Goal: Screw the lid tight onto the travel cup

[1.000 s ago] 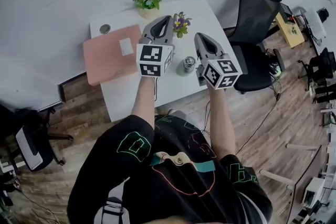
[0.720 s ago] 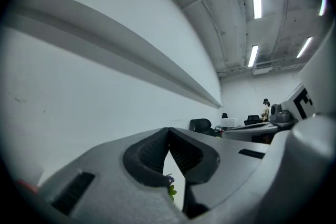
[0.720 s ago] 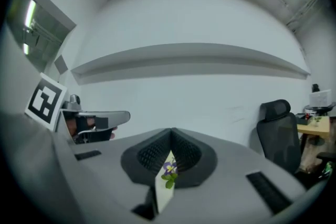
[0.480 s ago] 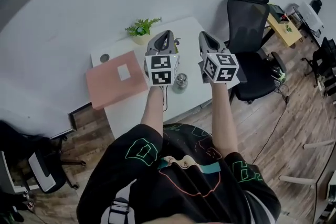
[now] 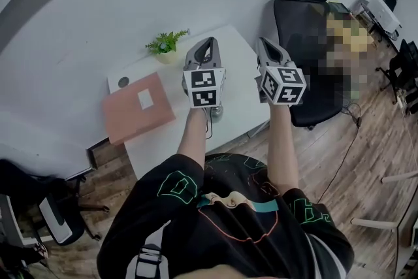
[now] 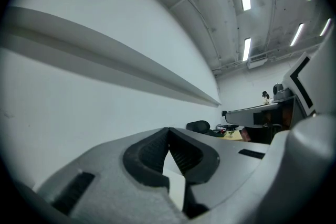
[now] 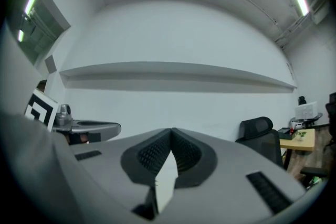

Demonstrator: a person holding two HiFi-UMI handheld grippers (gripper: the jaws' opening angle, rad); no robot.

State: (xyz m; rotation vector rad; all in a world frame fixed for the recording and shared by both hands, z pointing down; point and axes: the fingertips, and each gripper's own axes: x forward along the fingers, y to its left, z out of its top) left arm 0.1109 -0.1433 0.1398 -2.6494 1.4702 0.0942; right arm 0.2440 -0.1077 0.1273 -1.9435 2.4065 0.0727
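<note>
In the head view, the small metal travel cup (image 5: 215, 113) stands on the white table (image 5: 163, 140), half hidden under my left gripper's marker cube. How its lid sits is too small to tell. My left gripper (image 5: 209, 42) is held high above the table, pointing level at the wall, shut and empty. My right gripper (image 5: 263, 42) hangs beside it over the table's right edge, also shut with nothing held. In the left gripper view the left gripper (image 6: 168, 130) shows closed pads against the bare wall. The right gripper (image 7: 171, 131) in the right gripper view looks the same.
A pink mat (image 5: 134, 108) with a white card lies on the table's left part. A small potted plant (image 5: 164, 45) and a round disc (image 5: 123, 82) sit near the far edge. A black office chair (image 5: 304, 36) stands right of the table.
Both grippers have risen away from the table and stay shut. The cup, earlier plain between them, now sits partly under the left gripper's cube.
</note>
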